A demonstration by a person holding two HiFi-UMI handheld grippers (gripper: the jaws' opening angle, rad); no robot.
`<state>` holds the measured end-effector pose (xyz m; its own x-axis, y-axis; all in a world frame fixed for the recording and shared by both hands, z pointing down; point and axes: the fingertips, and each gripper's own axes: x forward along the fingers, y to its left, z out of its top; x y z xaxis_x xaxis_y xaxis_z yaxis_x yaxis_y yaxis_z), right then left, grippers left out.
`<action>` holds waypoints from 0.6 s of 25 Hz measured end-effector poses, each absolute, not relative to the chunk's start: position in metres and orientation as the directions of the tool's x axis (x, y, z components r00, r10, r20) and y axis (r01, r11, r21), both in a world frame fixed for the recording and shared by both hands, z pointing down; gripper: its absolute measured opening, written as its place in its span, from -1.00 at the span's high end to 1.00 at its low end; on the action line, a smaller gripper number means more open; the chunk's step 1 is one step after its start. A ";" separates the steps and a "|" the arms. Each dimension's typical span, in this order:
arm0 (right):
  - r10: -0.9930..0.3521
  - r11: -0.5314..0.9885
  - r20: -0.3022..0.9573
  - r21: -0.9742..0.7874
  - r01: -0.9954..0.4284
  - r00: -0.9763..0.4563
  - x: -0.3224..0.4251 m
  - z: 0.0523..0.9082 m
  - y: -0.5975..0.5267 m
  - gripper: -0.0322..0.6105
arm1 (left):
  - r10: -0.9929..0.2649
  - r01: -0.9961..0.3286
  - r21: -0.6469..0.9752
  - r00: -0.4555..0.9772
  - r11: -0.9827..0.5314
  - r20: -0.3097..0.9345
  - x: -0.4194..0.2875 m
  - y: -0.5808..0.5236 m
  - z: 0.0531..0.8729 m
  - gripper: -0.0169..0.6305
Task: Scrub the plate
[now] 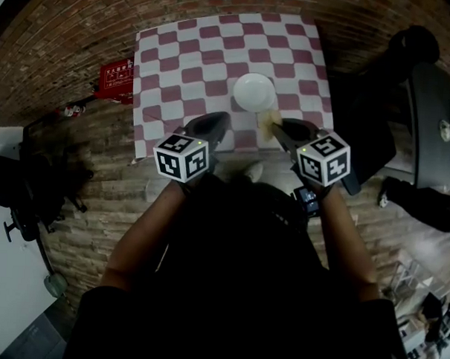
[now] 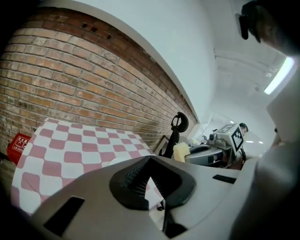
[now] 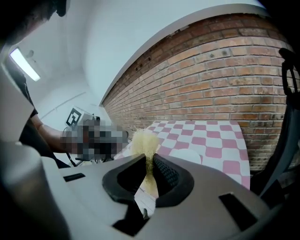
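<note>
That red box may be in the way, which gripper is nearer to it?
Left. The left gripper is right of the red box; the right gripper, holding the sponge, is farther right.

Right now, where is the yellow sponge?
In the head view, the sponge is pinched in the right tongs, beside the white plate on the checkered table.

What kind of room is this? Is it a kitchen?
Probably not a kitchen: more like an office or workroom. There is a brick wall, just one checked tablecloth with a white plate on it, and an office chair nearby.
</note>
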<state>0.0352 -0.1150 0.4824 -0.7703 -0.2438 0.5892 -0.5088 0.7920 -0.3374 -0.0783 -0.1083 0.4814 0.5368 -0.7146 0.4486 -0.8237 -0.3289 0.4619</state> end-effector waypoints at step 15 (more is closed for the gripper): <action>-0.263 0.815 0.579 -0.295 -0.499 -0.772 -0.044 0.466 -0.004 0.76 | -0.726 -0.797 0.413 0.587 -0.441 0.358 -0.155 0.033 0.436 0.92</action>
